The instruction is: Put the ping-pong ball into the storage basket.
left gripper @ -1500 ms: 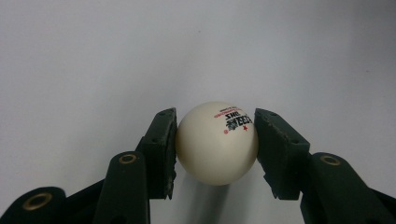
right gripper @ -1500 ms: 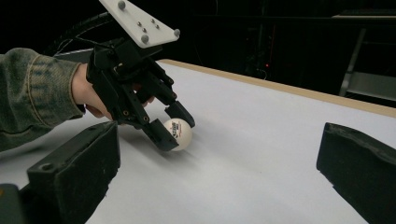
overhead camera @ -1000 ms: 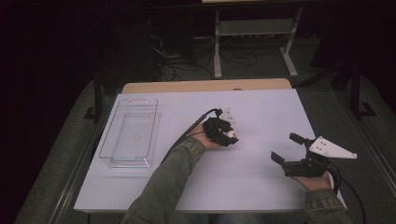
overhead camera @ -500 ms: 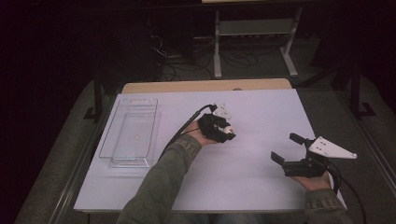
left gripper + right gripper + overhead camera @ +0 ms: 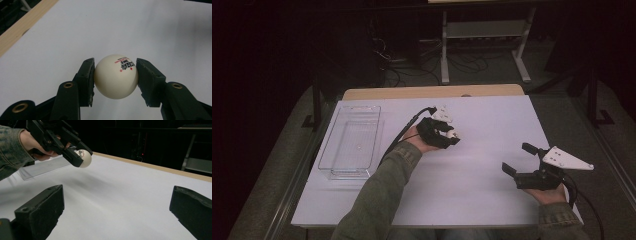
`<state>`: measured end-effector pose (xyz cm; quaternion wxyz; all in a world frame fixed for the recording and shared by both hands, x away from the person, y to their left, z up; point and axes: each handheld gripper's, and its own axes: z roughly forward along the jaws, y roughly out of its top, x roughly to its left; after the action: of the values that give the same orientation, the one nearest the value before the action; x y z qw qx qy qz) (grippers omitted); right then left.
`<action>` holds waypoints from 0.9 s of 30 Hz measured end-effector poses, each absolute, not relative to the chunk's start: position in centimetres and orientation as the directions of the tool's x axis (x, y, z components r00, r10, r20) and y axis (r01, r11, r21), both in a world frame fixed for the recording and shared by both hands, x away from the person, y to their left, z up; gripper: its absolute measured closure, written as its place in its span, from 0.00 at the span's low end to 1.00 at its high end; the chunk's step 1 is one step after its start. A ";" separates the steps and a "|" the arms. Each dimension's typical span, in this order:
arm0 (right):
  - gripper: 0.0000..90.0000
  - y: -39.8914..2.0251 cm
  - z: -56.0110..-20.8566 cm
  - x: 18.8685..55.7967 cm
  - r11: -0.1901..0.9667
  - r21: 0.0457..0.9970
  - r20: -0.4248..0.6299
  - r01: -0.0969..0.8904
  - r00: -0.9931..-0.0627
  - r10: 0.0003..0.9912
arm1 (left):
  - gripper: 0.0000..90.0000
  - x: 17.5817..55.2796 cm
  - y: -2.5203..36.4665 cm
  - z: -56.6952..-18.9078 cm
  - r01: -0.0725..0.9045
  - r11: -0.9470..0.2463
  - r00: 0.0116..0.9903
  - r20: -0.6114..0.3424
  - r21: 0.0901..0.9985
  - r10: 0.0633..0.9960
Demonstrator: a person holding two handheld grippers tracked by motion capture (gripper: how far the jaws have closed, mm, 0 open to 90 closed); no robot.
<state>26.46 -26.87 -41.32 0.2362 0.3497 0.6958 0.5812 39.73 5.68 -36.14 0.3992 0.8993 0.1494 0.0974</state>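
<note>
Pinching a white ball (image 5: 116, 76) at its widest between the left hand-held gripper (image 5: 451, 136), clear above the bench (image 5: 492, 120), right of the clear tray (image 5: 352, 142). Could squirt out: smooth, round, narrow contact. Right hand-held gripper (image 5: 518, 160) spread wide, empty, farther right.

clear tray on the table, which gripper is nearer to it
Left. The left gripper, shut on a white ball, is just right of the clear tray. The right gripper, jaws open, sits far across the table near its right edge.
</note>
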 end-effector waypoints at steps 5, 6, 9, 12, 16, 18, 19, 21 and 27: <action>0.00 -26.8 -41.3 26.5 0.081 0.974 0.077 0.213 -0.644 0.761 | 0.57 39.8 6.5 -35.7 0.198 -0.630 0.930 0.059 0.751 0.363; 0.00 -26.8 -41.3 26.5 0.081 0.974 0.078 0.213 -0.644 0.761 | 0.57 39.8 6.6 -35.6 0.199 -0.630 0.929 0.060 0.751 0.365; 0.00 -26.8 -41.4 26.5 0.081 0.973 0.078 0.214 -0.643 0.761 | 0.57 39.8 7.1 -35.3 0.202 -0.623 0.925 0.062 0.756 0.375; 0.00 -26.8 -41.4 26.5 0.081 0.973 0.078 0.215 -0.644 0.761 | 0.57 39.8 7.6 -35.0 0.205 -0.618 0.921 0.064 0.759 0.384; 0.00 -26.8 -41.4 26.5 0.082 0.973 0.077 0.215 -0.643 0.762 | 0.57 39.8 8.4 -34.6 0.206 -0.615 0.915 0.072 0.761 0.396; 0.00 -26.8 -41.4 26.5 0.083 0.973 0.077 0.215 -0.643 0.762 | 0.57 39.8 8.8 -34.3 0.206 -0.612 0.913 0.075 0.764 0.401; 0.00 -26.8 -41.4 26.5 0.083 0.973 0.077 0.214 -0.643 0.762 | 0.57 39.8 8.9 -34.2 0.208 -0.609 0.911 0.075 0.766 0.406; 0.00 -26.7 -41.4 26.5 0.083 0.973 0.077 0.214 -0.644 0.761 | 0.57 39.8 9.2 -34.1 0.213 -0.602 0.908 0.073 0.769 0.414; 0.00 -26.7 -41.4 26.5 0.084 0.973 0.075 0.213 -0.643 0.762 | 0.57 39.8 10.1 -33.6 0.215 -0.597 0.900 0.081 0.773 0.429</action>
<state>26.50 -26.73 -41.40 0.2368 0.3498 0.6972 0.5792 39.81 10.10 -33.55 0.4102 0.8841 0.1821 0.1301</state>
